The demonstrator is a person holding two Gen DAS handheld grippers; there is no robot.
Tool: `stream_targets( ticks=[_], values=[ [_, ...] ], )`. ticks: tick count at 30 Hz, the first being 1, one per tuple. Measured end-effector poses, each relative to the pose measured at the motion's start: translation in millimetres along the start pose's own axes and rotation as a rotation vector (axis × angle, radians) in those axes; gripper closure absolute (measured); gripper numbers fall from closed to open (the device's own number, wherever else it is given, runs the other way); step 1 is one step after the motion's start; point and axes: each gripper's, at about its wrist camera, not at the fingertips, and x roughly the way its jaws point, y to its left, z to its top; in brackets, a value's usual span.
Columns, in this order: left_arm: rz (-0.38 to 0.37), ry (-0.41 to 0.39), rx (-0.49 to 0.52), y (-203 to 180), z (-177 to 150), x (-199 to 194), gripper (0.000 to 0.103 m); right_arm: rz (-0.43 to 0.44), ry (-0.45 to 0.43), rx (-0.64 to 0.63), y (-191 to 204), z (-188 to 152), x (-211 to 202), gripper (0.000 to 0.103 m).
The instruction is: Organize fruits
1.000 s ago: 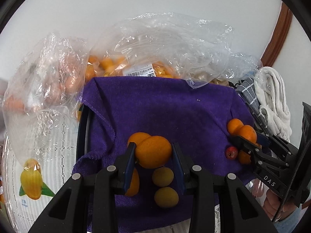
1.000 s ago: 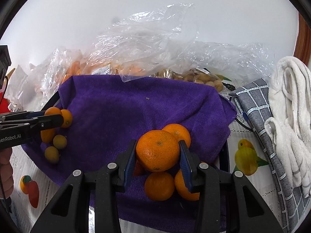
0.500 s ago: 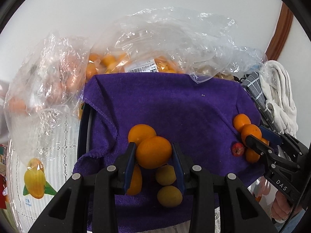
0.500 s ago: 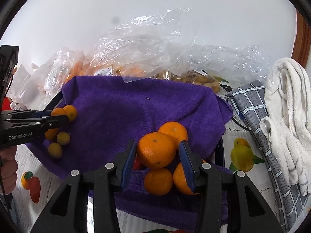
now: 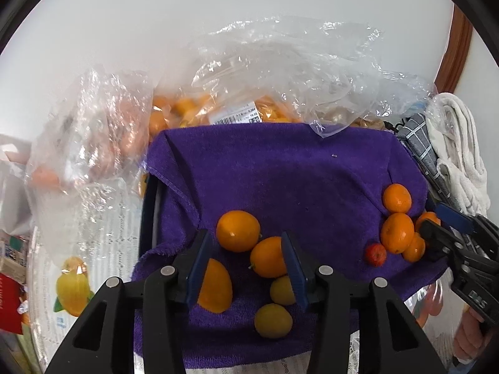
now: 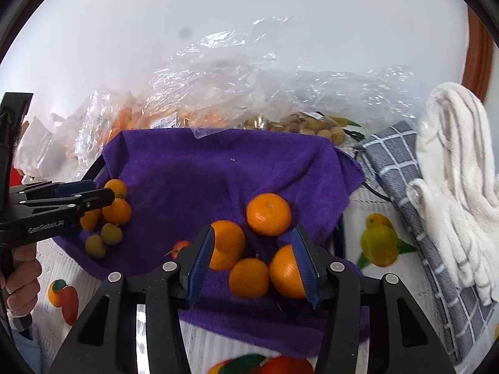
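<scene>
A purple towel lines a dark tray and shows in the right wrist view too. My left gripper is open above an orange fruit lying on the towel beside another orange, a third and two yellow-green fruits. My right gripper is open over a cluster of oranges on the towel's right side, with one orange just beyond. A small red fruit lies left of them. Each gripper shows at the other view's edge.
Clear plastic bags of oranges and pale round fruits lie behind the tray. A grey checked cloth and white towel lie at the right. The tablecloth has fruit prints. A red box stands far left.
Both grippers have opened and let go of their oranges, which now rest on the towel. Both grippers have drawn back and up a little.
</scene>
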Motion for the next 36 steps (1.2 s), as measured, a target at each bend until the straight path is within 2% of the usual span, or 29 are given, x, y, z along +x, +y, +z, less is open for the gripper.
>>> stream_targets(
  ticks=[5,8,11,13,16,20,22,24,26,30,36],
  values=[
    [0.069,-0.051,-0.003,-7.4,6.3,-29.4,0.059,-0.029,-0.031,-0.024,2.4,-10.1,-37.9,0.052],
    [0.06,-0.104,-0.034,-7.9,2.6,-59.3,0.058,-0.046,-0.041,-0.031,0.9,-17.0,-65.6,0.052],
    [0.038,-0.141,-0.065,-11.5,-17.1,-93.1,0.05,-0.054,-0.05,-0.015,-5.2,-26.0,-98.0,0.052],
    [0.066,-0.159,-0.068,-15.8,-35.2,-117.4,0.05,-0.054,-0.059,0.01,-9.4,-32.3,-116.1,0.052],
    [0.064,-0.214,-0.083,-22.6,-63.6,-154.5,0.038,-0.04,-0.059,0.041,-12.8,-42.6,-136.0,0.052],
    [0.056,-0.249,-0.104,-31.1,-93.1,-190.3,0.034,-0.042,-0.044,0.067,-12.0,-64.4,-162.1,0.051],
    [0.052,-0.258,-0.105,-35.6,-104.5,-203.0,0.03,-0.061,-0.057,0.066,-8.4,-76.9,-176.5,0.042],
    [0.061,-0.279,-0.11,-40.5,-118.4,-216.8,0.028,-0.075,-0.082,0.061,-6.6,-89.1,-191.3,0.02],
    [0.077,-0.294,-0.1,-46.9,-129.6,-227.3,0.021,-0.084,-0.114,0.064,-4.9,-101.8,-207.7,0.013],
    [0.092,-0.312,-0.111,-51.4,-153.4,-249.0,0.016,-0.093,-0.123,0.038,-0.8,-117.1,-231.7,0.003],
    [0.082,-0.319,-0.122,-57.4,-174.5,-269.5,0.016,-0.114,-0.135,0.002,10.0,-131.3,-261.9,0.001]
  ],
)
